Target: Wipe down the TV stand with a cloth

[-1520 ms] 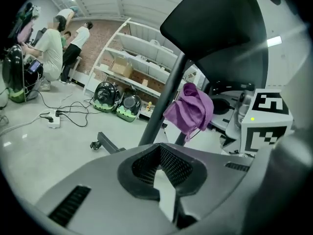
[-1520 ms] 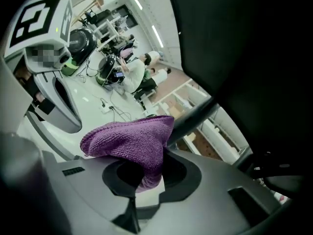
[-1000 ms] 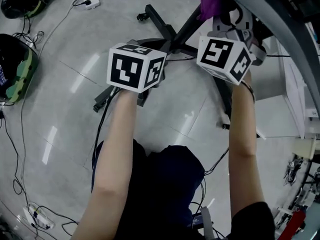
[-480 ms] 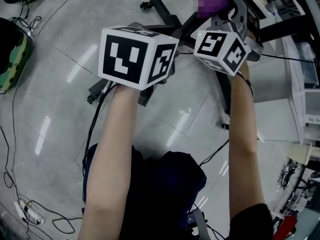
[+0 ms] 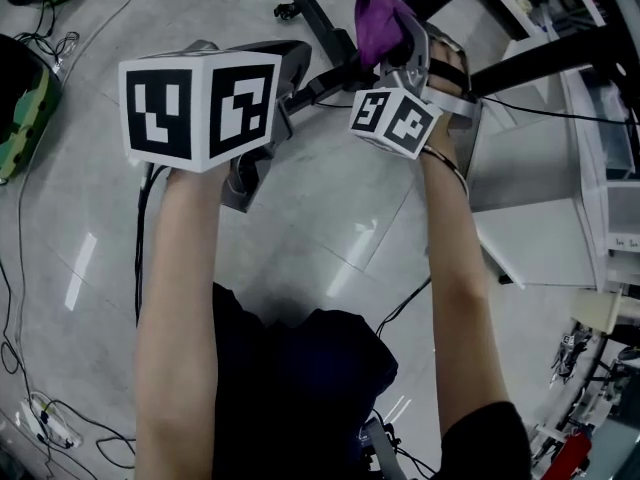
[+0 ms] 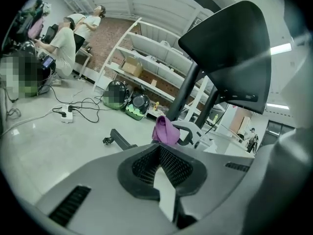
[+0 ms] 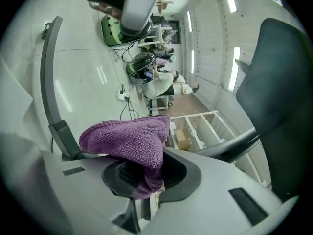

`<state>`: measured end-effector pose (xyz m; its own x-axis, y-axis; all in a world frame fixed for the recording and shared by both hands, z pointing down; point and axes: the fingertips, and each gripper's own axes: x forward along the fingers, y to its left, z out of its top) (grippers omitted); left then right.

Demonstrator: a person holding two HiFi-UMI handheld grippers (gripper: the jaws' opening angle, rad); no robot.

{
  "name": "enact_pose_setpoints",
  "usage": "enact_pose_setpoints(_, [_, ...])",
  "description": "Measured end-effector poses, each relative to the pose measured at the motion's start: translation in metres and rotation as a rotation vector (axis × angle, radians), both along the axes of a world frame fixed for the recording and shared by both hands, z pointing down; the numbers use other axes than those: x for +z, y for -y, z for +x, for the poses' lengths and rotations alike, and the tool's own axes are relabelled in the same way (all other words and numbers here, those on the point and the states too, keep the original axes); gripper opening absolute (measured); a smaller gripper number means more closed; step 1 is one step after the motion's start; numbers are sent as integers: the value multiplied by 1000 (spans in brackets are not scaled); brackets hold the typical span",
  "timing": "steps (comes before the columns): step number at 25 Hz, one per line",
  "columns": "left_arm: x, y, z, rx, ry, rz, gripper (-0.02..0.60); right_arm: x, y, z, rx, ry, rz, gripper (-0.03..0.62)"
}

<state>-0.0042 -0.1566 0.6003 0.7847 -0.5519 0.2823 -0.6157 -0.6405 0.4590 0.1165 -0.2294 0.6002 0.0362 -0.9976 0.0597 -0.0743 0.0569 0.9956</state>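
Though near stand (image 5: 318,23), cloth (image 5: 381,20) in tool (image 5: 396,46)

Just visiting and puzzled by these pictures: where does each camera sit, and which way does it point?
Head view: on the person's head, facing steeply down; shows both forearms, left gripper, right gripper.
Left gripper view: on the left gripper, looking along its shut, empty jaws toward the TV stand.
Right gripper view: on the right gripper, looking along jaws shut on the purple cloth.
All three show that cloth.

Purple cloth (image 7: 129,141), black-and-white patterned cubes (image 5: 200,108) (image 5: 395,123), black TV stand (image 6: 230,53), grey floor (image 5: 330,218)
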Motion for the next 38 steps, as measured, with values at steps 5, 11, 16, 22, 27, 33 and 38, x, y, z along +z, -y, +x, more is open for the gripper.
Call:
enact_pose_setpoints(5, [-7,2,-16,-47,-19,6,6,54,0,2,29,23,-104,75])
enact_pose_setpoints(11, [-12,-4,-12,-15,-23,22,6,109,4,3,57,16,-207,75])
enact_pose_setpoints(16, [-8,-4,-11,-4,1,24,6,147,6,3,65,-4,-290,75])
enact_pose_setpoints(22, [-9,-4,-10,4,14,37,6,155,-3,4,71,11,-300,75])
enact_pose_setpoints(27, [-7,-7,4,23,-9,16,6,104,-12,12,49,96,-186,75])
enact_pose_setpoints(33, [-2,-13,19,66,19,19,6,25,-26,35,47,136,-32,75])
enact_pose_setpoints(38, [-3,-17,31,81,1,8,6,-39,-29,56,65,169,82,75])
